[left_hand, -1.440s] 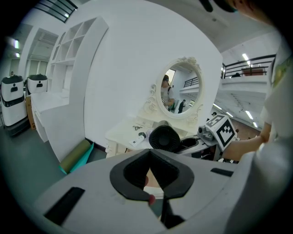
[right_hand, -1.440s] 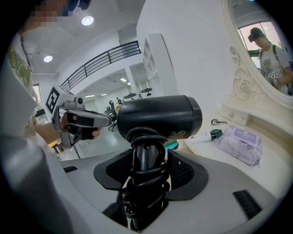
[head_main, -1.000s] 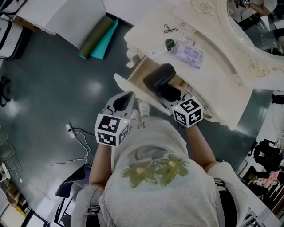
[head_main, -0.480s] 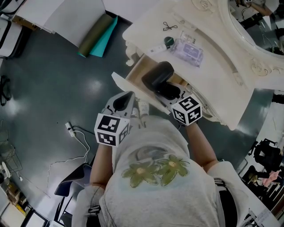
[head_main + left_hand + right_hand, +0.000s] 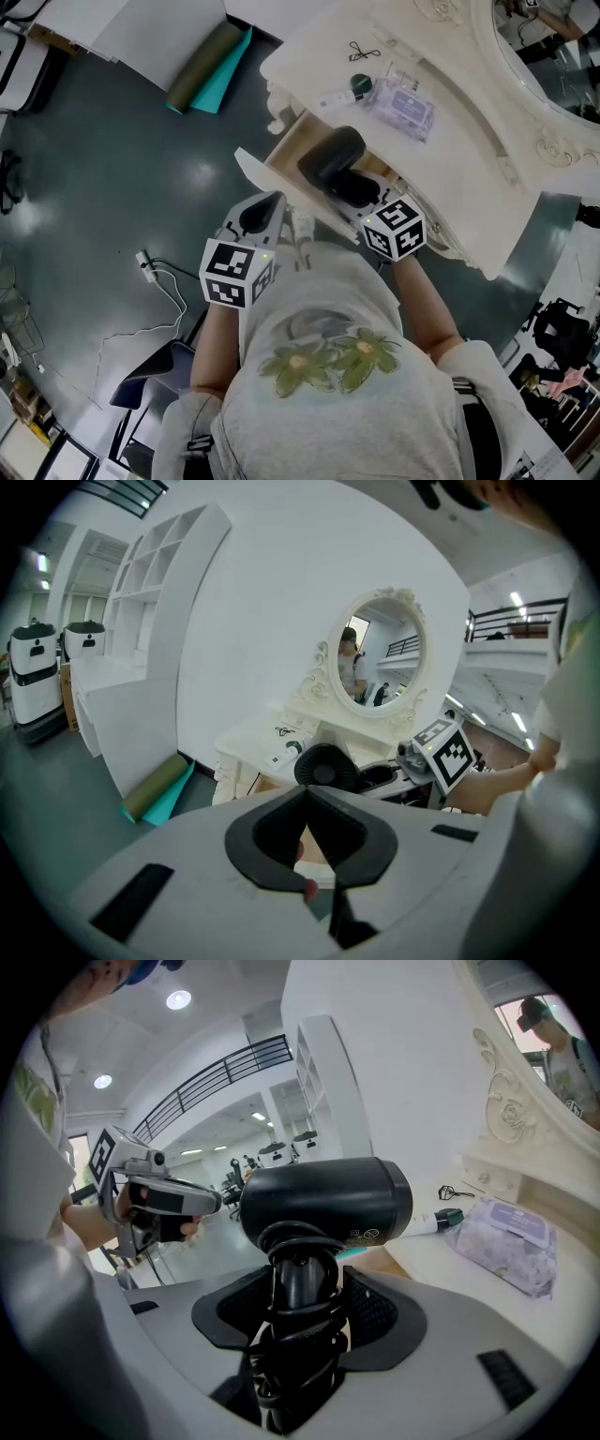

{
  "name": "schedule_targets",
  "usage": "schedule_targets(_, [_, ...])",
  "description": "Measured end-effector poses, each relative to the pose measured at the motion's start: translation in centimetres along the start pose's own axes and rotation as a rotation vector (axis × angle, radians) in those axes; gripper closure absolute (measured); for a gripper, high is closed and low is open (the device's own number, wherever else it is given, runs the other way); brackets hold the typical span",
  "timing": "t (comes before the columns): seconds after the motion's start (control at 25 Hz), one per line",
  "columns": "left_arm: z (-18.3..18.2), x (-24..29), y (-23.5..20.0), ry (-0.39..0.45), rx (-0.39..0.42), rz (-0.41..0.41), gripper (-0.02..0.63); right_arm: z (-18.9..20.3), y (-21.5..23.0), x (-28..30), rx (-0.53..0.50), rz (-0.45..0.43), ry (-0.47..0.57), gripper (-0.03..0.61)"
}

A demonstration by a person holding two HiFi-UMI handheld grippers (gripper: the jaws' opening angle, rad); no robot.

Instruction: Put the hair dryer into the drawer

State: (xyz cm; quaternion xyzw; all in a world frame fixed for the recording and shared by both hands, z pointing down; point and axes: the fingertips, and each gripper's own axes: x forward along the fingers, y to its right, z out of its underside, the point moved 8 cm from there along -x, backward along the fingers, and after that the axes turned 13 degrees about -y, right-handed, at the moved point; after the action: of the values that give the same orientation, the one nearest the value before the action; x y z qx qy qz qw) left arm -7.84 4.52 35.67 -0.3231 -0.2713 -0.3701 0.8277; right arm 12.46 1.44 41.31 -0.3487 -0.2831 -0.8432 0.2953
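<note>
A black hair dryer [image 5: 330,157] hangs over the open drawer [image 5: 292,148] of the white dressing table [image 5: 469,178]. My right gripper [image 5: 360,194] is shut on its handle, which has the cord wound round it [image 5: 298,1309]. The dryer's barrel [image 5: 328,1199] lies crosswise above the jaws. My left gripper [image 5: 257,216] is shut and holds nothing, just off the drawer's white front [image 5: 255,175]. In the left gripper view, the dryer's round rear grille [image 5: 325,767] shows beyond the closed tips.
On the tabletop lie an eyelash curler [image 5: 359,52], a white tube with a dark cap [image 5: 344,96] and a pack of wipes [image 5: 405,109]. An oval mirror [image 5: 548,56] stands behind. A rolled green mat [image 5: 202,67] and a white cable [image 5: 155,281] lie on the floor.
The right gripper has carried the hair dryer slightly left, further over the open drawer. The left gripper has stayed where it was.
</note>
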Motion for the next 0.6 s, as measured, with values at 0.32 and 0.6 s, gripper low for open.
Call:
schedule_targets(0.32, [0.1,0.6,-0.4,-0.016,-0.023,-0.013,0.603,0.1,0.9,1.2,0.000,-0.025,-0.021,0.359])
schedule_targets(0.6, [0.1,1.4,-0.9,-0.032,-0.040,-0.015,0.603,0.1,1.6,2.4,-0.004,-0.041,-0.042,0.359])
